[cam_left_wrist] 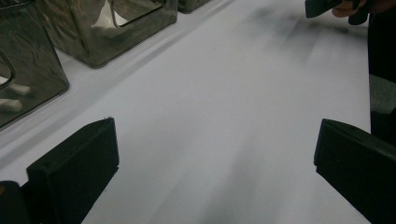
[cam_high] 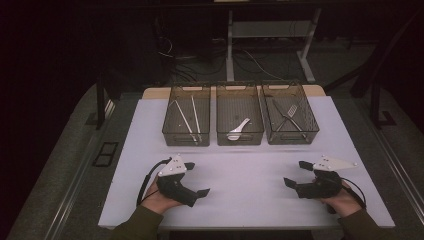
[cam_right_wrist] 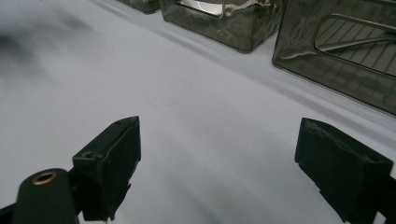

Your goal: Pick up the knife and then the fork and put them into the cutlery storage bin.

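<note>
White sheeting covers the bench, and both grippers rest low on it near the front edge, well apart from each other. The left gripper has its jaws spread wide with nothing between them; the right gripper is likewise wide and holds nothing.

3 smoky clear bins stand in a row at the far side. The left bin holds chopsticks, the middle bin a white spoon, the right bin a fork and knife.

Judging by this, the sorting looks done. A good finish would be to keep both grippers spread, level and clear of the bins.

Beyond the bench the room is dark, with desk legs and loose cables on the floor.
</note>
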`<state>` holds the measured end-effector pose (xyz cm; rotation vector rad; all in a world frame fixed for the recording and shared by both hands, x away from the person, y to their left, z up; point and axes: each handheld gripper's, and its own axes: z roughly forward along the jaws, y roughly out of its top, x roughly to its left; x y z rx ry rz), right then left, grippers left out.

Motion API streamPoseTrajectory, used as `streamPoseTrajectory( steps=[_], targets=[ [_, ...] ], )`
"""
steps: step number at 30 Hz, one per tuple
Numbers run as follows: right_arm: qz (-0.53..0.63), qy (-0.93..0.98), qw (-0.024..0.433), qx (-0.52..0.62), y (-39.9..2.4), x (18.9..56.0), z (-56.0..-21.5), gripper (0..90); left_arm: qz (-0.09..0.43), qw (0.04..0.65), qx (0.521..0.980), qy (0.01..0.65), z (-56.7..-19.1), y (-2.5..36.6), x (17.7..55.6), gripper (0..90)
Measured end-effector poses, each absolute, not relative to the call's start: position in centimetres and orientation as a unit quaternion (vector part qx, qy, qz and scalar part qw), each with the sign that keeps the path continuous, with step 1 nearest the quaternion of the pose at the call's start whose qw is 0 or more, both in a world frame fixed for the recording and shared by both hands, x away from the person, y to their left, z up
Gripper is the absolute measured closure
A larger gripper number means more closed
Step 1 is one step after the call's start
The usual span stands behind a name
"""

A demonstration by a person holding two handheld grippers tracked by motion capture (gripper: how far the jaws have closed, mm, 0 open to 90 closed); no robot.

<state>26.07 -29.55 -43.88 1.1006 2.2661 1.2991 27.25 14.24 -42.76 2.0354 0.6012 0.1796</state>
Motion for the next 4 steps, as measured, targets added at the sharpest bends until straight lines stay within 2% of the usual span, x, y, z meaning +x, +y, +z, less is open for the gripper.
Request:
streamPoseTrajectory(
  steps=[4],
  targets=[
    [0.449,0.794,0.152,0.382,-29.50,26.09,-43.98,14.4,0.075,0.483,0.837,0.247,-42.73,14.19,27.23,0.0]
  ],
)
